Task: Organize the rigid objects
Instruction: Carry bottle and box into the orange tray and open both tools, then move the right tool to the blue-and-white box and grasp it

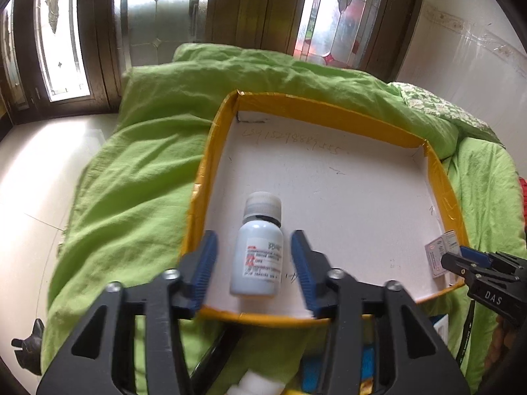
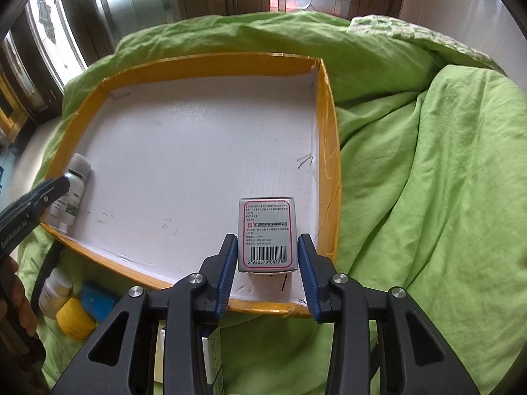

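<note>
A shallow tray (image 1: 329,105) with yellow walls and a white floor lies on a green blanket. A pale bottle (image 1: 260,256) with a white cap lies on the tray floor near the front left wall. My left gripper (image 1: 253,263) straddles it, open, with a gap on each side. In the right wrist view the same bottle (image 2: 74,184) shows at the tray's left edge. A silver medicine box (image 2: 267,233) with a barcode rests in the front right corner of the tray (image 2: 210,62). My right gripper (image 2: 267,256) brackets it closely, pads just off its sides.
The green blanket (image 2: 428,164) is rumpled around the tray. In front of the tray lie a white bottle (image 2: 54,291), a yellow jar (image 2: 75,317), a blue item (image 2: 98,298) and a white carton (image 2: 210,355). Glazed wooden doors (image 1: 138,26) stand behind.
</note>
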Action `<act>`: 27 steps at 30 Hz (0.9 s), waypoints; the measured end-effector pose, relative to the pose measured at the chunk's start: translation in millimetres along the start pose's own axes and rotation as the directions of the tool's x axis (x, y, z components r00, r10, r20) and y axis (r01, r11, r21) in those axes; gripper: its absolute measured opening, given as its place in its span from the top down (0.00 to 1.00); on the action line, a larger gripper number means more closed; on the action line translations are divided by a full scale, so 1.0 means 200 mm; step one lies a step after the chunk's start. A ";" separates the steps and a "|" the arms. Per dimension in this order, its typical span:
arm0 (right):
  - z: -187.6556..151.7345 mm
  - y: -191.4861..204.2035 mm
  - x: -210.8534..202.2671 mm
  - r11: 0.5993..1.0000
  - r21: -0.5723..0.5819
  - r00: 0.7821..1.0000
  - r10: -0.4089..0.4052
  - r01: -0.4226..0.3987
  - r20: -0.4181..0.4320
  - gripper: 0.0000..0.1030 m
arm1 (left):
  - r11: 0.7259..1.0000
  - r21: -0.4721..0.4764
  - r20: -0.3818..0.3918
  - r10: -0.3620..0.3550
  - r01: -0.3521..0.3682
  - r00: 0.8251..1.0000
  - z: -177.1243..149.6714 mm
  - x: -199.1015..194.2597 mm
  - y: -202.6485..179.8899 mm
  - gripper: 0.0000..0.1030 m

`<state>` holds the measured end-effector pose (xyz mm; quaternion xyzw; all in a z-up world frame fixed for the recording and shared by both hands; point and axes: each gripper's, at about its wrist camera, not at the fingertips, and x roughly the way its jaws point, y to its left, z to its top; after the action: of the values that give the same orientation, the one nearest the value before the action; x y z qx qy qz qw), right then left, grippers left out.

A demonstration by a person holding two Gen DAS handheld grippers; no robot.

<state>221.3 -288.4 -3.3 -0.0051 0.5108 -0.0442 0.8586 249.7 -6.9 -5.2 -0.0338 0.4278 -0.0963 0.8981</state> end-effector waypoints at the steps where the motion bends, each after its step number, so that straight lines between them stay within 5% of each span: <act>1: 0.00 -0.01 -0.03 1.000 0.004 1.000 0.003 -0.003 0.012 0.62 | 1.000 -0.002 0.016 0.009 -0.009 1.000 -0.01 -0.04 0.00 0.37; 8: -0.14 -0.04 -0.22 0.997 0.026 0.995 0.076 -0.078 0.068 0.53 | 0.999 -0.042 0.102 0.015 -0.010 0.995 -0.13 -0.34 0.09 0.29; 15: -0.28 -0.07 -0.27 0.982 0.040 0.981 0.184 -0.187 0.061 0.50 | 0.990 -0.135 -0.002 -0.044 0.044 0.999 -0.43 -0.46 0.13 0.29; 27: -0.44 0.06 -0.17 0.921 0.046 0.919 0.388 -0.386 -0.071 0.52 | 0.997 -0.068 -0.054 -0.039 0.036 0.998 -0.52 -0.43 -0.03 0.29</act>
<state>127.8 -271.3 -15.7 0.1109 0.5343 0.1183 0.8296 115.4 6.6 -3.3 -0.0692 0.4548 -0.0996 0.8823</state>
